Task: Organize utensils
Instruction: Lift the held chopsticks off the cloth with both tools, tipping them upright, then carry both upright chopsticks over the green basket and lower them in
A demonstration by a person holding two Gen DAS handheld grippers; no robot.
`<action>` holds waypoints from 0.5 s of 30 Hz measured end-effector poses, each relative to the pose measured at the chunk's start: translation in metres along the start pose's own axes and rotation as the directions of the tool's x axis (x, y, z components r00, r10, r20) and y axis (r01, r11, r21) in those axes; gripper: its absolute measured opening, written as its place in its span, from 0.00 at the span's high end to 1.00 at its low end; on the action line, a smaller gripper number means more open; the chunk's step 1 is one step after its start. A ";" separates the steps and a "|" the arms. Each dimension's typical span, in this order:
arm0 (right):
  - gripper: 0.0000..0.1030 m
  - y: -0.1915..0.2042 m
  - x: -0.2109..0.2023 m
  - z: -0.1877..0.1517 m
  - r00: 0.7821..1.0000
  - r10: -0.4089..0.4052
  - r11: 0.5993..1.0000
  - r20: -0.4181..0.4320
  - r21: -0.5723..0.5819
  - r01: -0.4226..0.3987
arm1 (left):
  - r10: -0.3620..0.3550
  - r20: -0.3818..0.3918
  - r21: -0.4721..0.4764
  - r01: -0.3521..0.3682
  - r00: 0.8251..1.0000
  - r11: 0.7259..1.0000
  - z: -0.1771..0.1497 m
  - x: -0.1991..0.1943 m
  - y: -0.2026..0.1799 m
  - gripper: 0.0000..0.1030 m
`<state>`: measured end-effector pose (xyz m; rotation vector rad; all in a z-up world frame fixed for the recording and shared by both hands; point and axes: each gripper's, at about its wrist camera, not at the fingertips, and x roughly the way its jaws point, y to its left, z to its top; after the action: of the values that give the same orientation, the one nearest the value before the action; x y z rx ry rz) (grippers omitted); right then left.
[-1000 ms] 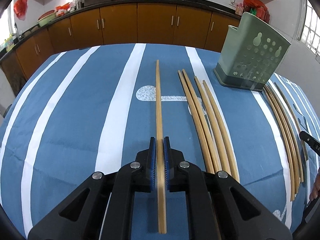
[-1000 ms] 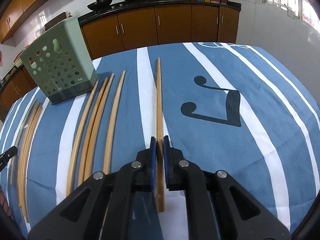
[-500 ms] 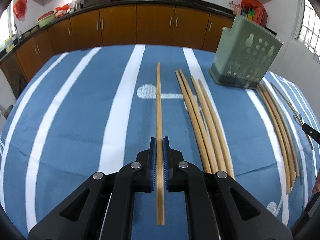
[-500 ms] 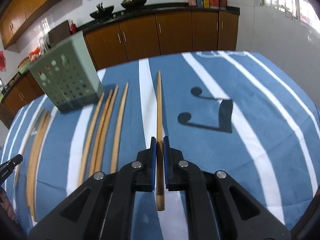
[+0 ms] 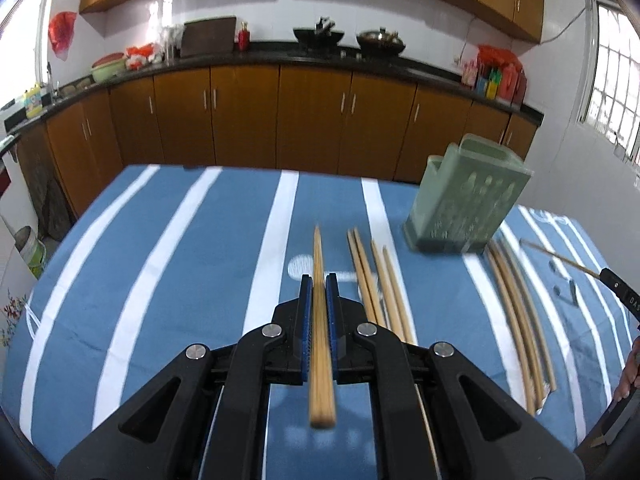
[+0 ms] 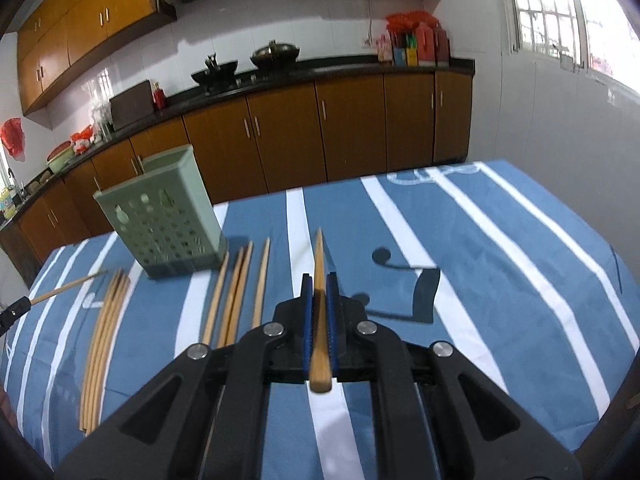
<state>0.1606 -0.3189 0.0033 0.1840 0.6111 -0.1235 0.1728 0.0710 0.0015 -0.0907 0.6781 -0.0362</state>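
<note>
My left gripper is shut on a wooden chopstick and holds it lifted above the blue striped tablecloth, tip forward. My right gripper is shut on another chopstick, also lifted. The green perforated utensil holder stands upright ahead and to the right in the left wrist view; in the right wrist view the holder is ahead and to the left. Several loose chopsticks lie on the cloth between the grippers, and a further bundle lies beside the holder.
The right gripper's tip with its chopstick shows at the right edge of the left view. The left one shows at the left edge of the right view. Kitchen cabinets stand behind the table's far edge.
Both grippers have risen and tilted up with their chopsticks; the table looks farther away and more of the kitchen wall shows.
</note>
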 end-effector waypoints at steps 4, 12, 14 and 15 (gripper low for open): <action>0.92 0.002 -0.009 0.009 0.999 0.005 1.000 0.044 0.001 -0.005 | -0.002 0.047 -0.007 0.002 0.999 1.000 0.010 -0.011 -0.001 0.93; 0.92 0.004 -0.019 0.028 0.993 0.018 1.000 0.113 0.002 -0.018 | 0.020 0.102 -0.011 -0.019 0.995 1.000 0.028 -0.019 0.001 0.93; 0.92 0.004 -0.020 0.032 0.992 0.020 1.000 0.125 0.001 -0.020 | 0.019 0.105 -0.016 -0.018 0.994 1.000 0.031 -0.019 0.002 0.93; 0.92 0.004 -0.020 0.033 0.991 0.020 1.000 0.129 0.000 -0.020 | 0.021 0.106 -0.020 -0.019 0.994 1.000 0.032 -0.019 0.003 0.93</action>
<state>0.1634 -0.3204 0.0426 0.1823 0.4806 -0.1156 0.1784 0.0773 0.0384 -0.1034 0.5731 -0.0051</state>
